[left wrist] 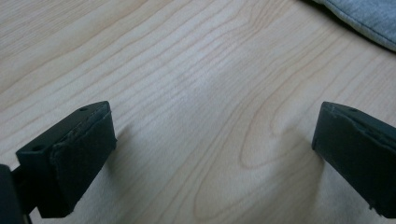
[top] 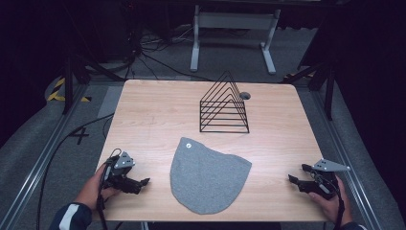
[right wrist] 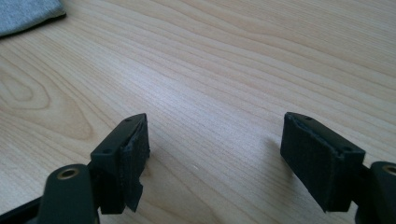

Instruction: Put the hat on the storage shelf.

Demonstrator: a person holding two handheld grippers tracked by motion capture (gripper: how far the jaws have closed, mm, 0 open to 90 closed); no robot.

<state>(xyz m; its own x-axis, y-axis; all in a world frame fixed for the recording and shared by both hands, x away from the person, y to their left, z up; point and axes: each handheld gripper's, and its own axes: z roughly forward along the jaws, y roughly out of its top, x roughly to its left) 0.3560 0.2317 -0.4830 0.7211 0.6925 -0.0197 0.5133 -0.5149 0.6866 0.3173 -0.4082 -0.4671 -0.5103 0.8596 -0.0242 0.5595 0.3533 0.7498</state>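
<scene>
Both grippers, left (top: 143, 182) and right (top: 293, 178), rest at the frame's bottom corners, jaws apart and empty, flanking the grey cloth (top: 208, 178) as if ready to reach in.

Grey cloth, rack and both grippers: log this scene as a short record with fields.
cloth: grey cloth lying flat at the table's near middle
rack: black wire rack upright beyond the cloth, apart from it
table: light wood
left gripper: open, holding nothing, left of the cloth
right gripper: open, holding nothing, right of the cloth
</scene>
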